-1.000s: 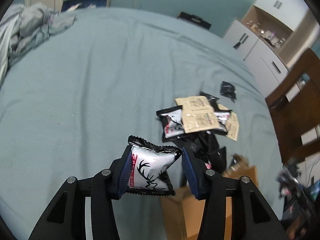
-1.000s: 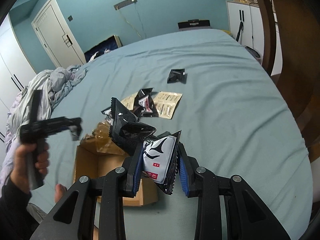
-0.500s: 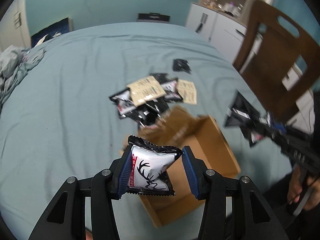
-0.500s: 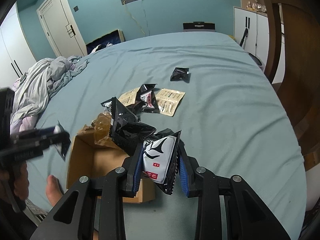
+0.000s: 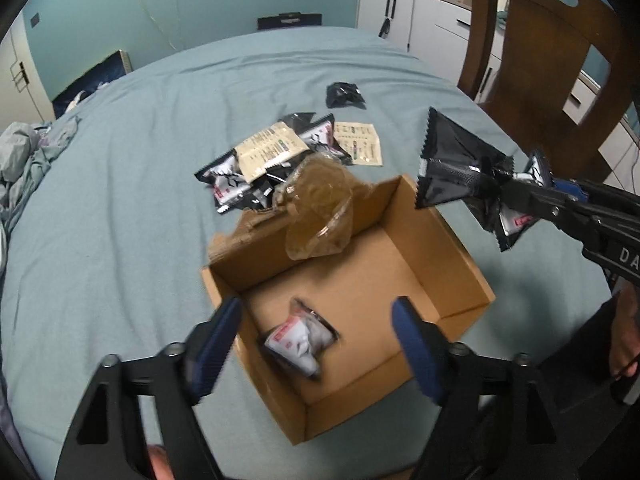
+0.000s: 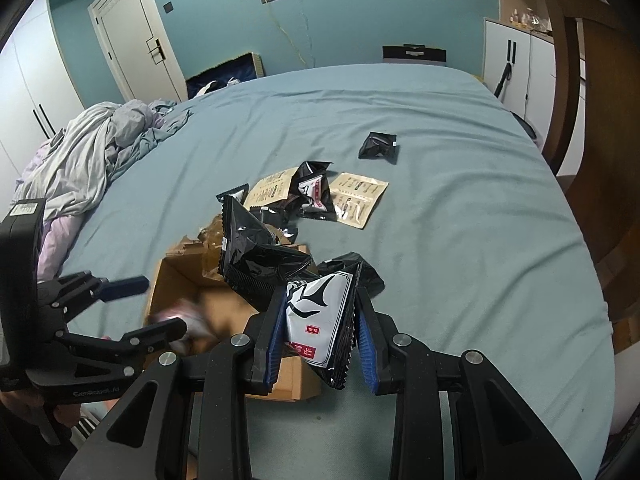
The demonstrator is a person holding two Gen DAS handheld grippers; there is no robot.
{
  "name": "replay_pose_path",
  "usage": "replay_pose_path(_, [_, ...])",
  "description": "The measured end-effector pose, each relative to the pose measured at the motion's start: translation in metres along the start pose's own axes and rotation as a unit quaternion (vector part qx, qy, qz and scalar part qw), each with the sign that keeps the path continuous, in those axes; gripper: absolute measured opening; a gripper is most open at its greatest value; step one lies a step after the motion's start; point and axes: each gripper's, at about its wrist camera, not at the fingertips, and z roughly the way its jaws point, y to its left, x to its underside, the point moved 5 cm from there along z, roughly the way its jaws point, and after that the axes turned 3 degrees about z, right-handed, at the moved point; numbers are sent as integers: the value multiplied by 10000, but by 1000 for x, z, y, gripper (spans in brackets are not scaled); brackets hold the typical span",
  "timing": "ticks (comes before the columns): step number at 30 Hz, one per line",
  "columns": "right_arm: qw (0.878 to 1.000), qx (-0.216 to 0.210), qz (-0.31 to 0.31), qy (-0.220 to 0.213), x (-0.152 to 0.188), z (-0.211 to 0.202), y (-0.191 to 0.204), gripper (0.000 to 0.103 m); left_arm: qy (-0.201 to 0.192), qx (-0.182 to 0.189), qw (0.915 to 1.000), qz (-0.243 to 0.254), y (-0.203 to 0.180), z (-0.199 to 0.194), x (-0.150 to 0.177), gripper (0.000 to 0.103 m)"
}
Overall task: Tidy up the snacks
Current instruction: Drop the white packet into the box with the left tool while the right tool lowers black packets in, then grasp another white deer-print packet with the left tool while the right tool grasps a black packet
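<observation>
An open cardboard box (image 5: pixel 440 240) (image 6: pixel 168 280) stands on the teal bed. My left gripper (image 5: pixel 316 332) (image 6: pixel 154 304) hangs over it, its jaws opening with nothing pressed between them. Below them, blurred, a black-and-white snack packet (image 5: pixel 300 338) (image 6: pixel 182 312) is inside the box. My right gripper (image 6: pixel 320 328) (image 5: pixel 520 192) is shut on a bunch of snack packets (image 6: pixel 316 316) (image 5: pixel 456 172), black ones and a white one with a deer mark, held beside the box's right wall. A pile of loose snack packets (image 5: pixel 280 160) (image 6: pixel 312 196) lies beyond the box.
A crumpled brown tape wad (image 5: pixel 320 208) clings to the box's far flap. One black packet (image 5: pixel 344 94) (image 6: pixel 378 144) lies alone farther back. A wooden chair (image 5: pixel 552 60) stands at the bed's right edge, white cabinets (image 5: pixel 412 16) behind it. Crumpled bedding (image 6: pixel 92 160) lies far left.
My left gripper swung right from the packet pile to above the box, then opened; its deer-mark packet left the jaws and dropped into the box. The right gripper stayed put with its packets.
</observation>
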Motion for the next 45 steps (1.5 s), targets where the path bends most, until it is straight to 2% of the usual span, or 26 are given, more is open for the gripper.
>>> replay_pose_path(10, [9993,-101,-282,206,4,7,14,30,-184,-634,9976,-207,24,-4,-6,84])
replay_pose_path(18, [9955,-330,-675,577,9,22,32,32,-343,-914,9948,-299,41,-10,-8,86])
replay_pose_path(23, [9943,-464,-766,586,7,24,36,34,-408,-913,9943,-358,42,-12,-9,86])
replay_pose_path(25, [9955,-393,-668,544,4,25,32,36,-422,-935,9941,-339,42,-13,-9,86])
replay_pose_path(26, [9961,-361,-614,525,4,26,31,42,-420,-941,9941,-333,42,-13,-9,87])
replay_pose_path(27, [9967,-324,-552,504,3,25,28,54,-412,-937,9942,-331,42,-13,-9,87])
replay_pose_path(29, [9979,-260,-450,398,4,22,28,66,-409,-936,9942,-336,42,-13,-9,87])
replay_pose_path(30, [9982,-238,-429,339,4,20,28,68,-412,-941,9941,-336,42,-13,-9,87])
replay_pose_path(39, [9982,25,-542,249,11,14,37,70,-463,-943,9938,-368,43,-15,-10,89])
replay_pose_path(42, [9975,332,-624,79,6,10,36,70,-542,-957,9933,-350,42,-17,-12,93])
replay_pose_path(45, [9916,917,-846,-341,2,1,37,70,-681,-1036,9919,-270,40,-20,-15,94])
